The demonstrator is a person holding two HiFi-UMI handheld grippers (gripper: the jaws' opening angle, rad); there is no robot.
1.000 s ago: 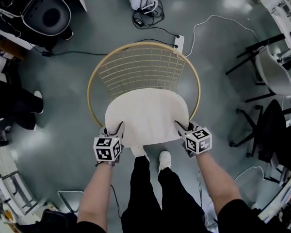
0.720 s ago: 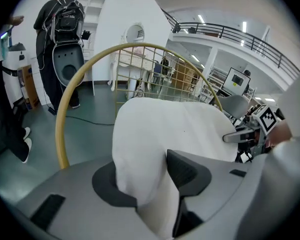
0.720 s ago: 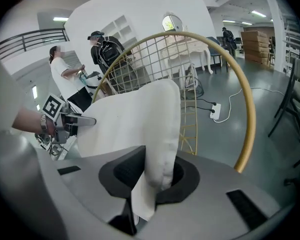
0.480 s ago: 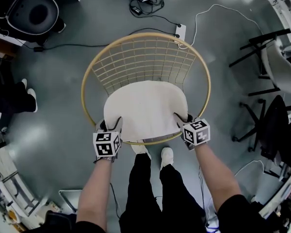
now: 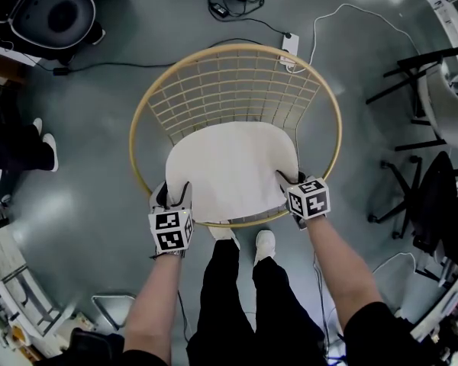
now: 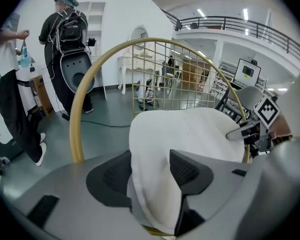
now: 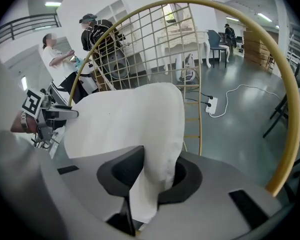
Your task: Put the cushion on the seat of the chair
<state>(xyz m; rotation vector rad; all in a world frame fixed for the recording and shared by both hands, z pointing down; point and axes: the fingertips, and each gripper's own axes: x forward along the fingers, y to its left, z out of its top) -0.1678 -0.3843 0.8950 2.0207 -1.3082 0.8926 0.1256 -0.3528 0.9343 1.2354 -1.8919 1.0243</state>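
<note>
Left claw (image 5: 171, 195), just spread, loosely straddles the white cushion (image 5: 233, 170) lying in the wire chair (image 5: 237, 46); right claw (image 5: 288, 183), loosening, pinches it.

Your left gripper (image 5: 172, 191) and right gripper (image 5: 290, 180): pale grey moulded shells, black textured pads (image 6: 184, 170). Each carries a white cube (image 5: 172, 230) printed with black square markers. You wear black short sleeves (image 5: 382, 332), forearms bare; black trousers (image 5: 229, 296); white shoes (image 5: 264, 244).

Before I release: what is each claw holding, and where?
Right claw pinches the cushion by its near right edge, jaws just easing open. Left claw has just opened; the left edge lies between its jaws, unclamped.
</note>
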